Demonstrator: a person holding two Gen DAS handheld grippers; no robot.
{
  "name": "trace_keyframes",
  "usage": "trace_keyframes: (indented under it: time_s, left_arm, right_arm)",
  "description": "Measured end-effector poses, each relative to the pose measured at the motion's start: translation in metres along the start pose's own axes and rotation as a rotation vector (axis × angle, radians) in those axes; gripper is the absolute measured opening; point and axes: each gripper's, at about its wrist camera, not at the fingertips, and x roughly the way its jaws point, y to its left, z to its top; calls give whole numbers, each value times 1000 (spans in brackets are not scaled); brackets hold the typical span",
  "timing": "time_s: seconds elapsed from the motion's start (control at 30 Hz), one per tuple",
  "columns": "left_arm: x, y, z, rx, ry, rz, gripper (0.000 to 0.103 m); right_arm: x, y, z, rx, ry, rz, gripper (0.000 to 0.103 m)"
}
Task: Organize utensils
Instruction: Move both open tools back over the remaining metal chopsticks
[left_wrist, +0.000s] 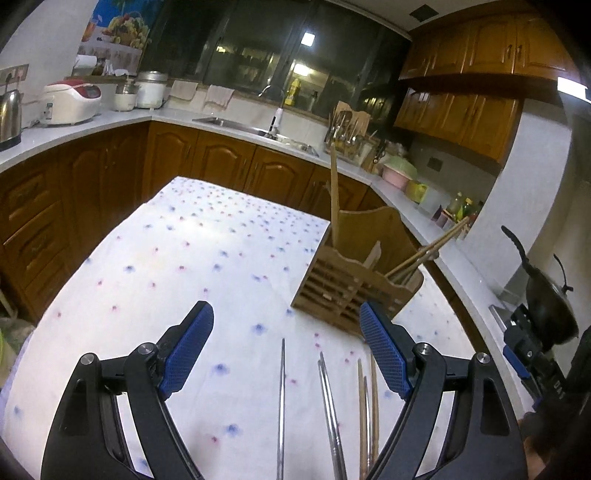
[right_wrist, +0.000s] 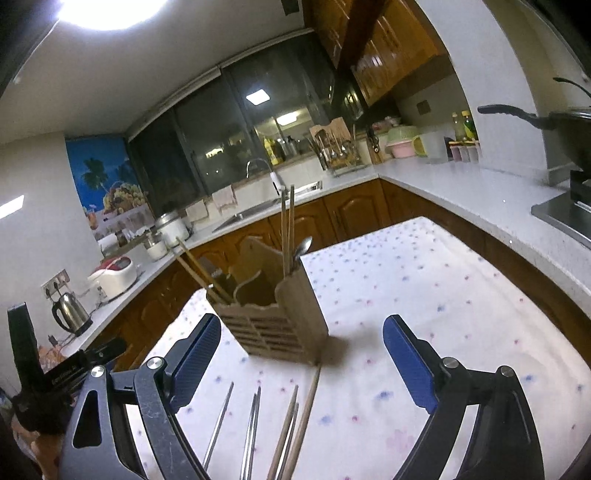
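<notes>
A wooden slatted utensil holder (left_wrist: 351, 284) stands on the table with the dotted white cloth (left_wrist: 184, 258); it also shows in the right wrist view (right_wrist: 273, 314). Wooden chopsticks (left_wrist: 428, 251) lean out of it, and a spoon (right_wrist: 304, 245) and upright sticks (right_wrist: 288, 229) stand in it. Metal chopsticks (left_wrist: 328, 406) and wooden chopsticks (left_wrist: 369, 413) lie on the cloth between my left gripper's fingers; they also lie in the right wrist view (right_wrist: 255, 435). My left gripper (left_wrist: 286, 325) is open and empty. My right gripper (right_wrist: 301, 339) is open and empty, in front of the holder.
Wooden cabinets and a white counter (left_wrist: 229, 122) run around the table, with a sink (left_wrist: 229, 123), a rice cooker (left_wrist: 70, 101), a kettle (right_wrist: 70, 314), a dish rack (left_wrist: 349, 136) and a black wok (left_wrist: 546, 302). The right gripper's body (left_wrist: 532, 365) shows at the left view's right edge.
</notes>
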Motion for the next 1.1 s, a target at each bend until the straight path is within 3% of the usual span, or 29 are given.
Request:
trace_keyframes:
  time_s: [0.63, 0.83, 0.97, 1.1]
  left_arm:
    - [29, 1, -26, 43, 131, 69, 83]
    - [45, 2, -31, 63, 189, 80, 82]
    - [63, 1, -36, 86, 251, 84, 70]
    - [81, 0, -42, 92, 302, 81, 67]
  right_arm:
    - [23, 0, -27, -23, 116, -24, 90]
    - [39, -2, -35, -22, 173, -37, 79]
    - [50, -3, -40, -16, 213, -39, 75]
    - [64, -1, -44, -25, 256, -46, 68]
